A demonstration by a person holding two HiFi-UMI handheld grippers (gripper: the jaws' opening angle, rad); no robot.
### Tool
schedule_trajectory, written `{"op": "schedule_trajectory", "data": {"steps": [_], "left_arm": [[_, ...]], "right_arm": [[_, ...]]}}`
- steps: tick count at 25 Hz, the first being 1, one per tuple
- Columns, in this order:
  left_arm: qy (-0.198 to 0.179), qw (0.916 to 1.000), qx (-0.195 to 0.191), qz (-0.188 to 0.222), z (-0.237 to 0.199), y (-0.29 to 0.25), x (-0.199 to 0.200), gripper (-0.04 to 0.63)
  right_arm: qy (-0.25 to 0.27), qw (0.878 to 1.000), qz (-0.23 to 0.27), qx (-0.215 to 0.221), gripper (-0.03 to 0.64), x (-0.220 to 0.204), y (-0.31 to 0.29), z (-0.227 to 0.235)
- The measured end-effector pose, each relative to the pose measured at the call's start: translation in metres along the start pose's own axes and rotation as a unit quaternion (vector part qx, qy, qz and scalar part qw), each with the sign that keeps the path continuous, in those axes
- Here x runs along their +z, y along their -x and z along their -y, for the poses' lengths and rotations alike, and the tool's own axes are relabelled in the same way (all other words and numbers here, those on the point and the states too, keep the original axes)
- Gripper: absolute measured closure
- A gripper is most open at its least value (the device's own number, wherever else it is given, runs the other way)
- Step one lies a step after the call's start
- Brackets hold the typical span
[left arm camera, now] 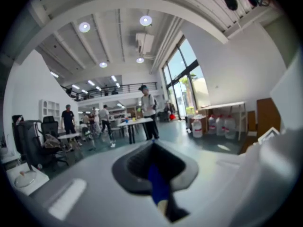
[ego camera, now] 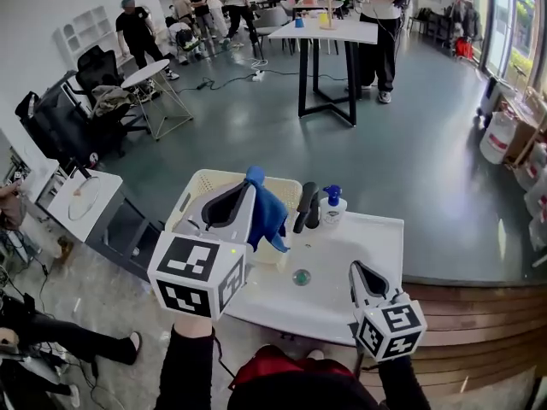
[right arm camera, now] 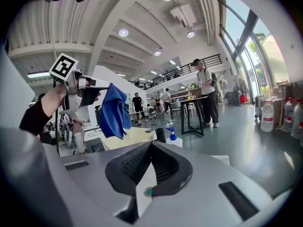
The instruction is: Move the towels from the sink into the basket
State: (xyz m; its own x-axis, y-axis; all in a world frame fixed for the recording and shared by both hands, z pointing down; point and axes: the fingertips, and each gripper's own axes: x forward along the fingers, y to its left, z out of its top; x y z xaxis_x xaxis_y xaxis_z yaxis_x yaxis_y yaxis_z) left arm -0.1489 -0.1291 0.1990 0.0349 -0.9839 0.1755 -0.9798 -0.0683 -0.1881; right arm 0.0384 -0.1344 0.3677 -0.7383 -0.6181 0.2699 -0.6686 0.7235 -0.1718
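Grey-green polished floor point(ego camera: 256, 118) ran across an open hall, with tall windows point(ego camera: 513, 7) on the right. Several people stood around a white table on black legs point(ego camera: 329, 32) far beyond the fingers.

Near field: white counter point(ego camera: 380, 233) with a white sink basin point(ego camera: 338, 259) set into it.
- Left gripper point(ego camera: 248, 184): fingers were closed on a blue cloth towel point(ego camera: 267, 213). The top of the cloth was pinched between the tips and the rest hung loose below and to the right of them. The left gripper view confirmed blue cloth point(left arm camera: 156, 181) between the closed fingers.
- In the right gripper view, the towel point(right arm camera: 113, 110) hung clear of every surface, held up in the air.
- Cream perforated plastic basket point(ego camera: 220, 176) sat on the counter just left of the basin, directly beneath and behind the left fingers. The towel's lower edge hung over the basket's right rim, not touching it as far as I could tell.
- Right gripper point(ego camera: 359, 268): fingers were together at the tips and held nothing. It hovered over the basin's right front corner. Through the gap behind the tips only the white basin floor and the round metal drain point(right arm camera: 148, 191) showed.
- Drain lay just left of the right fingers in the head view.
- Black curved faucet point(ego camera: 305, 205) and a clear soap bottle with blue pump point(ego camera: 332, 205) stood at the basin's back edge, just right of the hanging towel and well ahead of the right fingers.
- No other towel was visible in the basin.
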Motion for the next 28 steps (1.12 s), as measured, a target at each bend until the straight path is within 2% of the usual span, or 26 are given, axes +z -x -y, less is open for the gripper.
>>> {"op": "schedule_trajectory", "data": {"steps": [6,11,18,28], "left_arm": [[-0.007,0.9995,0.031,0.000,-0.033,0.002,0.005,0.584],[-0.007,0.9995,0.032,-0.005,-0.049,-0.006,-0.004,0.584],[-0.005,0.9999,-0.003,-0.016,-0.057,-0.032,-0.027,0.584],[-0.007,0.9960,-0.082,-0.034,-0.057,-0.069,-0.062,0.584]], "right_arm": [[0.001,1.000,-0.003,0.002,0.609,-0.003,-0.002,-0.005],[0.001,1.000,-0.005,-0.005,0.609,-0.002,-0.008,-0.007],[0.004,1.000,-0.008,-0.023,0.609,0.000,-0.029,-0.012],[-0.010,0.997,-0.016,-0.072,0.609,-0.003,-0.054,-0.021]]}}
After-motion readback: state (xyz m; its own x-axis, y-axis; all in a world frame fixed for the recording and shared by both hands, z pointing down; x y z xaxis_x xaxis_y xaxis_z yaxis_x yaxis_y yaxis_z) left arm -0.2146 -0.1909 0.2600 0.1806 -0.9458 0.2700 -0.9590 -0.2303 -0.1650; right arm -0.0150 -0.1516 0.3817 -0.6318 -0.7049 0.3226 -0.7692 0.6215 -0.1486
